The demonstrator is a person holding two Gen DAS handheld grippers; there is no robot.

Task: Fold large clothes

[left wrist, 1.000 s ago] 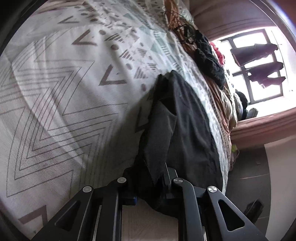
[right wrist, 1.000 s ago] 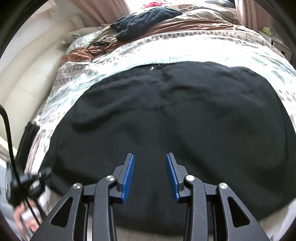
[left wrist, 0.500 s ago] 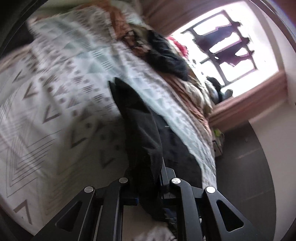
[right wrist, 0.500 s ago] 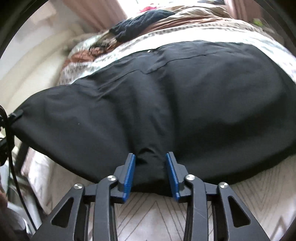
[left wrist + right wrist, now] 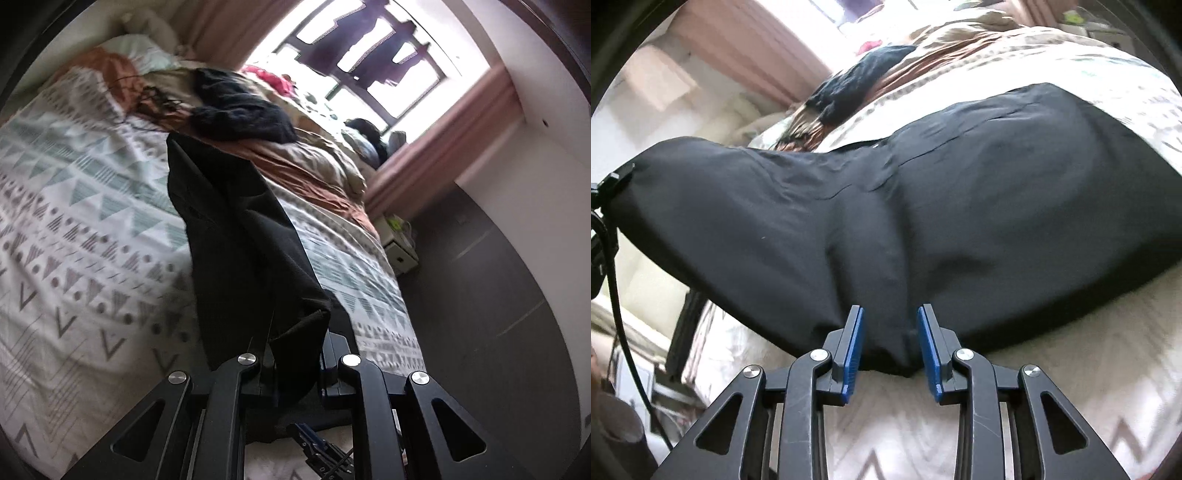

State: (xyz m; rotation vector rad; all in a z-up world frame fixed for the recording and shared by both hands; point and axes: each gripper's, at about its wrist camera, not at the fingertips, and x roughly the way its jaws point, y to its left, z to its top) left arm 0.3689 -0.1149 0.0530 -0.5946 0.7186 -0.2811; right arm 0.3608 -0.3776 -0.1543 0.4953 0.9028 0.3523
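Note:
A large black garment [image 5: 960, 206] lies spread on the patterned bedspread [image 5: 1052, 387]. My right gripper [image 5: 889, 350] is at the garment's near hem, and a bunched fold sits pinched between its blue pads [image 5: 854, 347]. In the left wrist view my left gripper [image 5: 295, 354] is shut on a corner of the same garment [image 5: 236, 236]. That corner hangs lifted above the bedspread [image 5: 74, 229], stretched back towards the bed. The right wrist view shows the left gripper [image 5: 618, 179] at the far left edge, holding the raised corner.
A dark knitted garment [image 5: 240, 110] lies on a brown blanket [image 5: 306, 173] at the far end of the bed. The bed's edge drops to a dark floor [image 5: 498, 314] with a small white box [image 5: 399, 254]. A black cable [image 5: 620, 314] hangs at the left.
The left gripper has risen and rolled, lifting its corner of the black garment off the bed. The right gripper moved to the near hem and closed on a fold of it.

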